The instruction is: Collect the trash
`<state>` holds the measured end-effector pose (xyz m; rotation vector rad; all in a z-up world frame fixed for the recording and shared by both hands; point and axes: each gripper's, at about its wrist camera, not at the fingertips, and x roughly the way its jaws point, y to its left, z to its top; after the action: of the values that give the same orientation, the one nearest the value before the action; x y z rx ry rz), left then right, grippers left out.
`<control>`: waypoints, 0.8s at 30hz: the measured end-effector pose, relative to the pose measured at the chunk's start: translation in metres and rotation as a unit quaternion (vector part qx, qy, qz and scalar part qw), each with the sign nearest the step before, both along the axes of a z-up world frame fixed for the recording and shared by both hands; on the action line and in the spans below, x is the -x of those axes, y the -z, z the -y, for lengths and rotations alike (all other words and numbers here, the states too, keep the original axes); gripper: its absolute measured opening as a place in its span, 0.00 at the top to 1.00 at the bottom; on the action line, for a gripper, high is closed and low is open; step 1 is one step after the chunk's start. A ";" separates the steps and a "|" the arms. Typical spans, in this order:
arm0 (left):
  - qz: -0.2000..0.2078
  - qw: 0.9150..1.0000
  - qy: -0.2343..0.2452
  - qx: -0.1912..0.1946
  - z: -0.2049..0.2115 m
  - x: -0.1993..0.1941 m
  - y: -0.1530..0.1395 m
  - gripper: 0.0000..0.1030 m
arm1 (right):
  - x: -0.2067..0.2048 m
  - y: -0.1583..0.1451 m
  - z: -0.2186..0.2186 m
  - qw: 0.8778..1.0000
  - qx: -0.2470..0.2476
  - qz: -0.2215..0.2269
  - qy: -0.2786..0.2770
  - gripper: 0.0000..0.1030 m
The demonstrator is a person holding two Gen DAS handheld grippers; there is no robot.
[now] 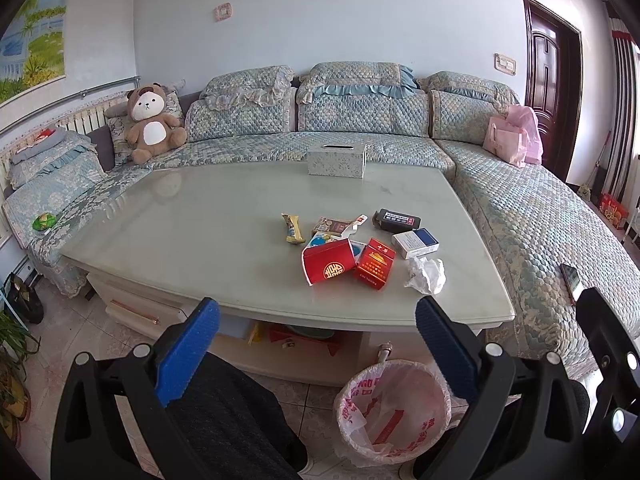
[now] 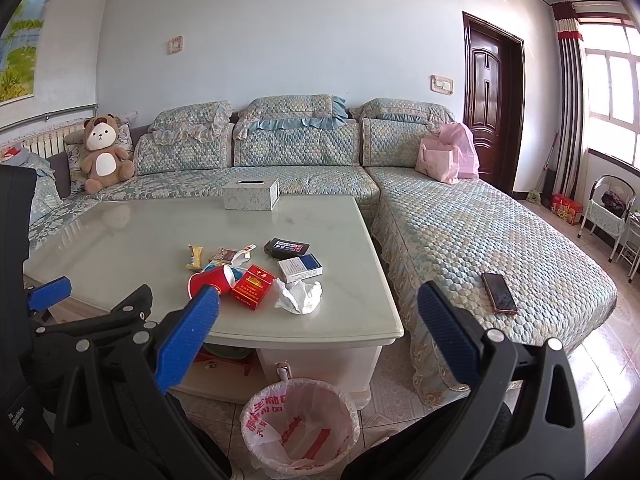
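Note:
Trash lies in a cluster on the pale table [image 1: 200, 232]: a tipped red paper cup [image 1: 328, 266], a red cigarette box [image 1: 374, 263], a crumpled white tissue [image 1: 426, 275], a white and blue box [image 1: 416, 242], a black box [image 1: 396, 220] and a yellow snack wrapper [image 1: 291, 229]. A bin lined with a pink bag [image 1: 394, 410] stands on the floor in front of the table. My left gripper [image 1: 316, 348] is open and empty, held above the floor short of the table. My right gripper [image 2: 318, 332] is open and empty, above the table's near corner; the cup [image 2: 210, 280] and the tissue [image 2: 298, 296] lie beyond it.
A tissue box [image 1: 337, 160] stands at the table's far edge. A quilted corner sofa [image 2: 480, 232] wraps around the table, with a teddy bear [image 1: 150, 122], pink bags [image 2: 446, 158] and a phone [image 2: 499, 293] on it. A dark door [image 2: 490, 100] is at the back right.

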<state>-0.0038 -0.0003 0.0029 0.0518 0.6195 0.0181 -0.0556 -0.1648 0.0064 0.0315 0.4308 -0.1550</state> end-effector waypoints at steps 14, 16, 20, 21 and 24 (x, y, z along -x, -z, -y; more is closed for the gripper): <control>0.002 1.000 -0.001 -0.003 0.000 0.002 -0.001 0.07 | 0.002 -0.002 0.000 1.000 0.001 0.001 0.000 0.06; 0.003 1.000 -0.001 -0.003 0.000 0.002 -0.001 0.07 | 0.002 -0.002 0.000 1.000 0.002 0.002 0.001 0.06; 0.003 1.000 -0.001 -0.004 -0.001 0.002 -0.002 0.07 | 0.002 -0.002 -0.001 1.000 0.001 0.002 0.001 0.06; 0.003 1.000 -0.001 -0.004 -0.001 0.002 -0.002 0.07 | 0.002 -0.002 -0.001 1.000 0.001 0.002 0.000 0.06; 0.003 1.000 -0.001 -0.004 -0.002 0.002 -0.002 0.07 | 0.002 -0.003 -0.001 1.000 0.001 0.002 0.000 0.06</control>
<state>-0.0060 0.0015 0.0053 0.0594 0.6135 0.0225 -0.0580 -0.1633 0.0091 0.0304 0.4266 -0.1545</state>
